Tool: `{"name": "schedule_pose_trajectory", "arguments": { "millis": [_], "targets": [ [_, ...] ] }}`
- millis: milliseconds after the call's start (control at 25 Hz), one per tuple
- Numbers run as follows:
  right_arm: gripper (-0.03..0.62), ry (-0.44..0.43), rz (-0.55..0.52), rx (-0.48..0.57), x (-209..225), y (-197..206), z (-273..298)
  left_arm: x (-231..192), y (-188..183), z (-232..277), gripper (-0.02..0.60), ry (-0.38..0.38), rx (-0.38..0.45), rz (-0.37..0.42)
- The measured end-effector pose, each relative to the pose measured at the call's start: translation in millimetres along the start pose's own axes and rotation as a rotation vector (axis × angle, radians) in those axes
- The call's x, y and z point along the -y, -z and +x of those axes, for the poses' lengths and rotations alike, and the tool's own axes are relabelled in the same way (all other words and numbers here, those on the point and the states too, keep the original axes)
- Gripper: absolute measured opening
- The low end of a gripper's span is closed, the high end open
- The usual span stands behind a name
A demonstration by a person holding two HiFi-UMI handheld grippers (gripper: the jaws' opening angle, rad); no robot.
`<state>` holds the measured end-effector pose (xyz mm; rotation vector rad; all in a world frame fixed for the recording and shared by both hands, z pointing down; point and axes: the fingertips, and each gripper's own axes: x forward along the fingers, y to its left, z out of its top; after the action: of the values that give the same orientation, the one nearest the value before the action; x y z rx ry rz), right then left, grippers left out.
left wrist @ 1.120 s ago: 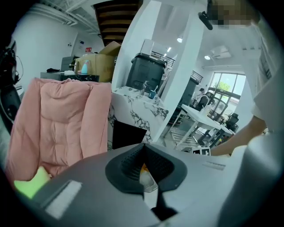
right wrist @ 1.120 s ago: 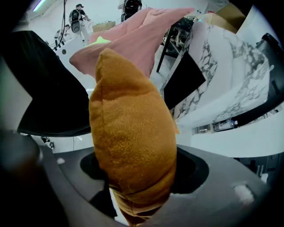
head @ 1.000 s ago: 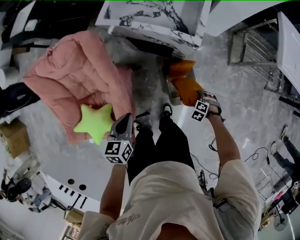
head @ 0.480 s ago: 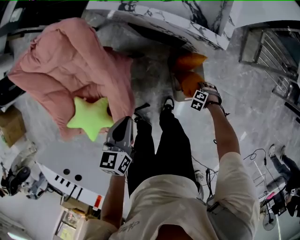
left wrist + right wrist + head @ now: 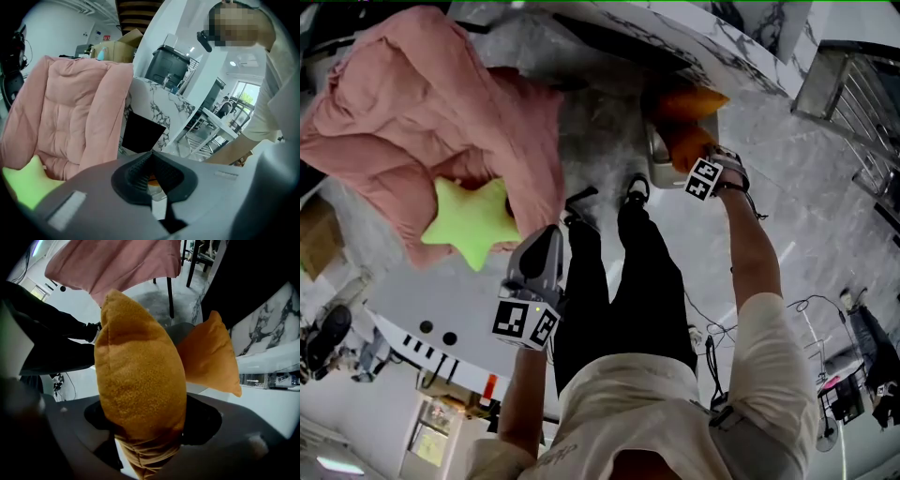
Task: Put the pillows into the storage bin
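My right gripper (image 5: 710, 174) (image 5: 149, 423) points down and is shut on an orange pillow (image 5: 686, 147) (image 5: 138, 376), which hangs at the grey storage bin (image 5: 652, 161) (image 5: 180, 330). A second orange pillow (image 5: 686, 101) (image 5: 211, 357) lies in that bin. A green star pillow (image 5: 472, 223) (image 5: 22, 185) rests on a pink quilt (image 5: 422, 112) (image 5: 70, 117) at the left. My left gripper (image 5: 546, 246) (image 5: 151, 161) hovers just right of the star, its jaws shut and holding nothing.
A marble-topped counter (image 5: 727, 47) (image 5: 157, 105) stands right behind the bin. The person's black-trousered legs (image 5: 623, 281) are between the two grippers. A metal rack (image 5: 853, 84) is at the far right, cables (image 5: 797, 309) trail on the floor, and cardboard boxes (image 5: 319, 239) sit at the left.
My right gripper has sunk with the orange pillow down to the bin beside the other pillow. The left gripper has dropped a little, still beside the star.
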<state>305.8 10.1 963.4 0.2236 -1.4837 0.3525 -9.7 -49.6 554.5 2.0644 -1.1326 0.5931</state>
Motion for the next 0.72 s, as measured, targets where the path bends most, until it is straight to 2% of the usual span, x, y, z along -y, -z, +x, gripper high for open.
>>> {"name": "schedule_pose_trajectory", "arguments": {
  "millis": [200, 720],
  "targets": [
    [0.377, -0.016, -0.04, -0.013, -1, -5, 14, 1, 11, 5, 0.02, 0.001, -0.009, -0.039],
    [0.405, -0.061, -0.097, -0.057, 15, -19, 53, -9, 28, 9, 0.018, -0.034, -0.029, -0.052]
  ]
}}
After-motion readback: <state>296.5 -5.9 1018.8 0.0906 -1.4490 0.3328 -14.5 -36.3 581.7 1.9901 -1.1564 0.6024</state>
